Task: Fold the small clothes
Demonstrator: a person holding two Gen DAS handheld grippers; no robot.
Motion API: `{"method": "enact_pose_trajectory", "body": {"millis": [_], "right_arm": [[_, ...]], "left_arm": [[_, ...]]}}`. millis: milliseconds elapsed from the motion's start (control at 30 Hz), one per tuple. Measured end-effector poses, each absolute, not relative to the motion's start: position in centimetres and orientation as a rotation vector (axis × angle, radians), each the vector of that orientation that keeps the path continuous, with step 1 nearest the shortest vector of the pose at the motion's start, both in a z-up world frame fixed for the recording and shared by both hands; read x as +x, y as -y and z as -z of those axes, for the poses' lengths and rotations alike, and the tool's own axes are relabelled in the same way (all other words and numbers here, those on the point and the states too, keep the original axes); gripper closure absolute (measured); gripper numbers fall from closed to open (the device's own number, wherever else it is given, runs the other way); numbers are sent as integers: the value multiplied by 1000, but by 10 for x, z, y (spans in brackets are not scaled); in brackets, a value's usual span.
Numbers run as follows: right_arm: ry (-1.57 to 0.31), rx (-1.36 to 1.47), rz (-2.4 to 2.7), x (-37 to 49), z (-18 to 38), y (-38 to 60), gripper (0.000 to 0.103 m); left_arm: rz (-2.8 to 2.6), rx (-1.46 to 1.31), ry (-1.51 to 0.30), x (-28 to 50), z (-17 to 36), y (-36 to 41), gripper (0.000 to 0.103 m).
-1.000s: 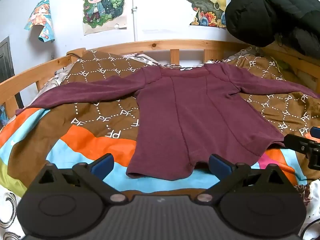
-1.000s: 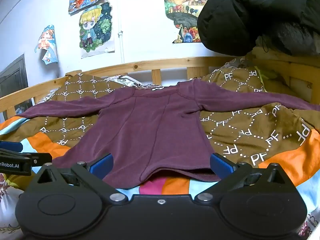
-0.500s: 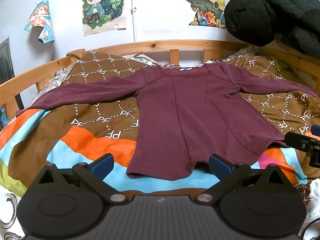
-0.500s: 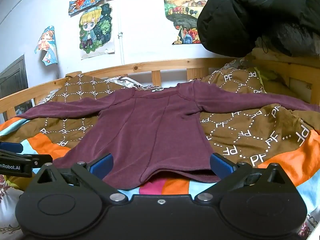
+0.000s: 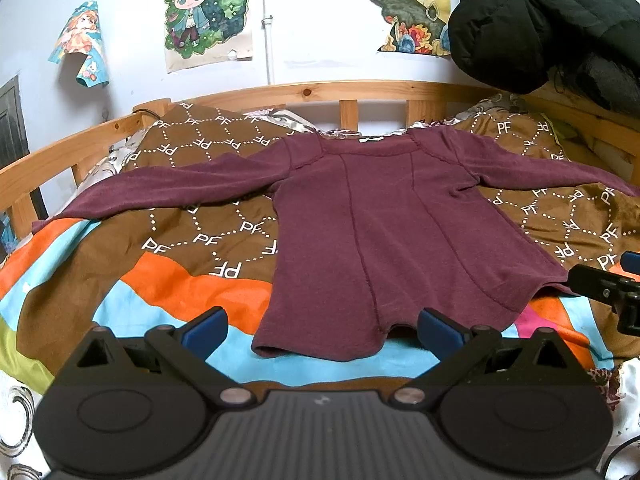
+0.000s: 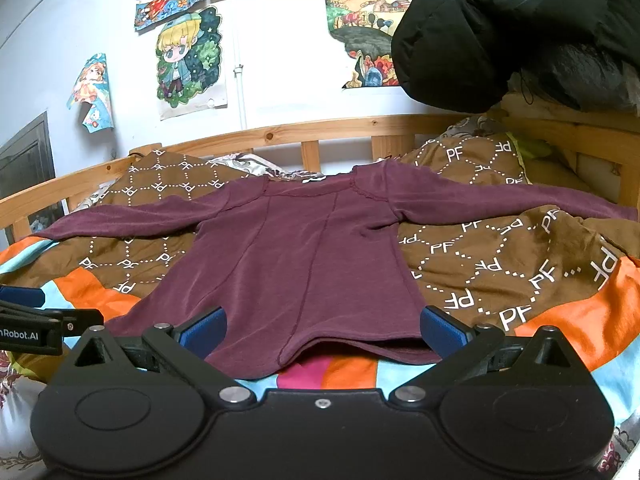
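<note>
A maroon long-sleeved top (image 5: 380, 232) lies flat on the bed with both sleeves spread out and the hem toward me. It also shows in the right wrist view (image 6: 304, 264). My left gripper (image 5: 320, 330) is open and empty, just short of the hem's left part. My right gripper (image 6: 320, 330) is open and empty, just short of the hem's right part, where the hem gapes a little. Each gripper shows at the edge of the other's view, the right one at the right edge (image 5: 608, 288) and the left one at the left edge (image 6: 36, 324).
The top lies on a brown, orange and blue quilt (image 5: 192, 264) on a bed with a wooden rail (image 5: 320, 92) at the back and sides. A black jacket (image 5: 552, 20) hangs over the rail at the upper right. Posters hang on the wall.
Both grippers have crept slightly closer to the hem. The top has not moved.
</note>
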State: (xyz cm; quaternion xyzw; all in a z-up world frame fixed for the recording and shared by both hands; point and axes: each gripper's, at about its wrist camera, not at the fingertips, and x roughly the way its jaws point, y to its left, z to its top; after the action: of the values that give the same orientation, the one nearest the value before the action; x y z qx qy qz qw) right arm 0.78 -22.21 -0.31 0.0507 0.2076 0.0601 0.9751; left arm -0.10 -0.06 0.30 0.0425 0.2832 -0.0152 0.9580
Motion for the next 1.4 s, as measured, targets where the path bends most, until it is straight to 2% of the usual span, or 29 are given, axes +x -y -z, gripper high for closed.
{"method": "enact_pose_trajectory", "body": {"millis": [1400], "right_arm": [[-401,92,-127,4,0,221,0]], "left_arm": [[36,89,-570,-1,-2,1,0]]}}
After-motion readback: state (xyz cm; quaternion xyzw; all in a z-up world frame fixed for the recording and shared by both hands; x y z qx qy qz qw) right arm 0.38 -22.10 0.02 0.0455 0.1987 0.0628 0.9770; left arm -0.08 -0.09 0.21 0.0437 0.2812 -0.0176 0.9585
